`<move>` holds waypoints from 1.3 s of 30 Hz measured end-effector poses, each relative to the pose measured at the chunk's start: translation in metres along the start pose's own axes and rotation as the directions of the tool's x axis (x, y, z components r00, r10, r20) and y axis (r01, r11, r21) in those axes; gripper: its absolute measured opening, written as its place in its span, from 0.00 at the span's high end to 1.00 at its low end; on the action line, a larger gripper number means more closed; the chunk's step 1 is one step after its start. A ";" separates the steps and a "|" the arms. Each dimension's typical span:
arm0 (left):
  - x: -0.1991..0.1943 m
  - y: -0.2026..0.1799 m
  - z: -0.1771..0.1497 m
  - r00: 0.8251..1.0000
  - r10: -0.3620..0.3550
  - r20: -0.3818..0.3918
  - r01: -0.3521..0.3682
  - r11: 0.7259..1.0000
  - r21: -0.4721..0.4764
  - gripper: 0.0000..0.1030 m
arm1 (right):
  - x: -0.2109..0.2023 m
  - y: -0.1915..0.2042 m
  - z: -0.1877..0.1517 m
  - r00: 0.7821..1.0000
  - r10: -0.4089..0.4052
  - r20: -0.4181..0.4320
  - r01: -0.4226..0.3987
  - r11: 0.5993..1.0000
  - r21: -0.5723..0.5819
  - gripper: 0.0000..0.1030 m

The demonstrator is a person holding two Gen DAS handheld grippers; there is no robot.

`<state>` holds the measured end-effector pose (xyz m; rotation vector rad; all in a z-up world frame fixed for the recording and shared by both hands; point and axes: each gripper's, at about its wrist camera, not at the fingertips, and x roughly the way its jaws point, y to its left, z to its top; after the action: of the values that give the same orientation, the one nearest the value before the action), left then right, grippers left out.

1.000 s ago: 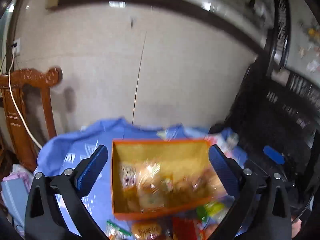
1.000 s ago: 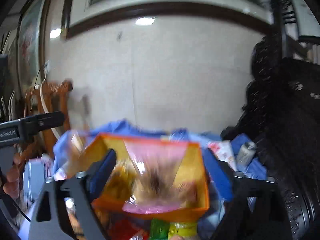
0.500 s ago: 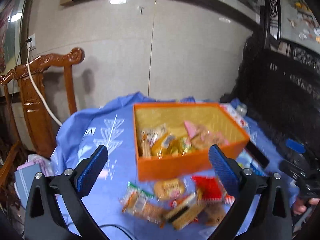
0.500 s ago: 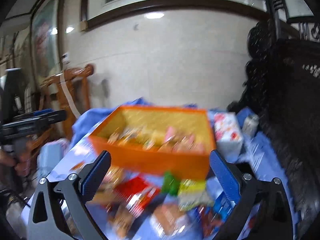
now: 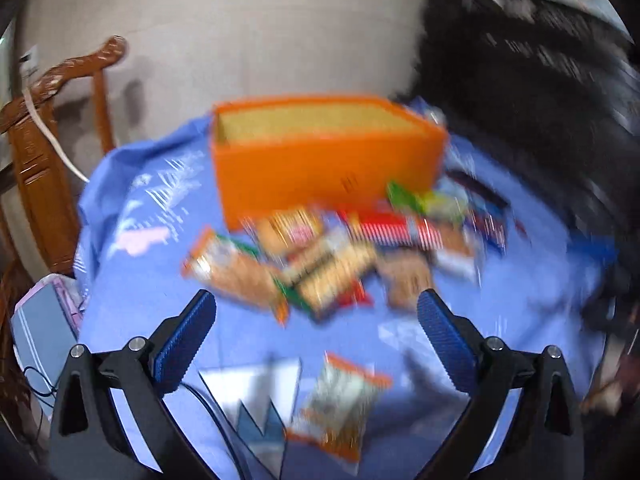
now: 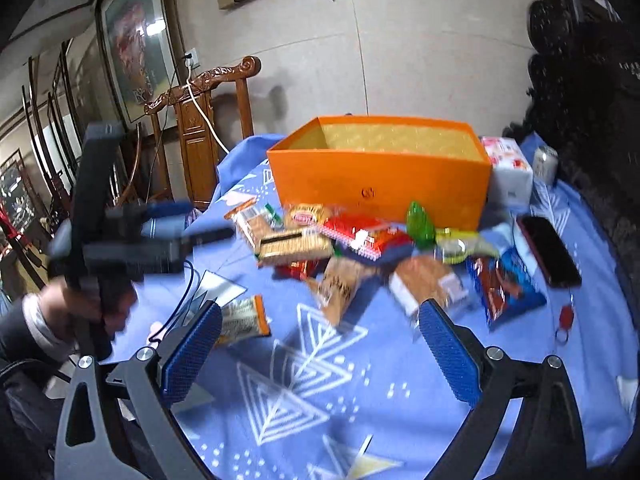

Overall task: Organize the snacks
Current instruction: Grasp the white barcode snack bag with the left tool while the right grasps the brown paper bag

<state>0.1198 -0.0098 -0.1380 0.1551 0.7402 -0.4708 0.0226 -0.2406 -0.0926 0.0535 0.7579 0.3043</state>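
An orange box (image 6: 380,176) with a yellow lining stands at the back of the blue-clothed table (image 6: 320,380); it also shows in the left wrist view (image 5: 324,156). A pile of snack packets (image 6: 340,244) lies in front of it, blurred in the left wrist view (image 5: 328,260). One orange-edged packet (image 5: 340,404) lies apart, close under my left gripper (image 5: 316,336), and shows in the right wrist view (image 6: 242,320). My left gripper is open and empty. My right gripper (image 6: 320,344) is open and empty, above bare cloth in front of the pile.
A white tissue pack (image 6: 508,172) and a small can (image 6: 546,162) stand right of the box. A dark phone (image 6: 548,250) and a red key fob (image 6: 564,316) lie at the right. A carved wooden chair (image 6: 200,128) stands at the left.
Both grippers have pulled back and lower from the box. The box's inside no longer shows, and the snack pile now lies closer in front of them.
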 end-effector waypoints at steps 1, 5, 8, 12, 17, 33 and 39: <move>0.004 -0.003 -0.008 1.000 -0.004 -0.012 0.004 1.000 0.025 0.04 | -0.001 -0.003 -0.002 1.000 -0.010 -0.004 0.011 1.000 0.017 0.04; 0.021 -0.009 -0.040 0.998 -0.023 -0.051 0.029 0.993 0.112 0.06 | -0.002 -0.011 -0.014 0.999 -0.041 -0.025 0.043 0.996 0.078 0.04; 0.032 -0.007 -0.052 0.992 -0.076 -0.103 0.088 0.988 0.124 0.23 | 0.002 -0.013 -0.024 0.997 -0.061 -0.053 0.066 0.993 0.102 0.04; 0.045 -0.008 -0.062 0.981 -0.096 -0.169 0.125 0.978 0.170 0.37 | 0.003 -0.013 -0.033 0.995 -0.073 -0.064 0.080 0.990 0.117 0.04; 0.048 -0.010 -0.063 0.975 -0.122 -0.188 0.159 0.968 0.192 0.38 | 0.014 -0.015 -0.033 0.994 -0.073 -0.081 0.084 0.987 0.138 0.04; 0.043 -0.014 -0.061 0.981 -0.104 -0.164 0.129 0.981 0.147 0.59 | 0.162 -0.024 0.020 0.974 -0.060 -0.218 0.123 0.950 0.288 0.28; 0.043 -0.008 -0.060 0.979 -0.125 -0.161 0.145 0.983 0.113 0.59 | 0.177 -0.017 0.019 0.971 -0.003 -0.238 0.077 0.950 0.301 0.61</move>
<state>0.1074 -0.0146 -0.2110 0.2610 0.8764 -0.6406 0.1614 -0.2043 -0.1999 0.3021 1.0376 0.1514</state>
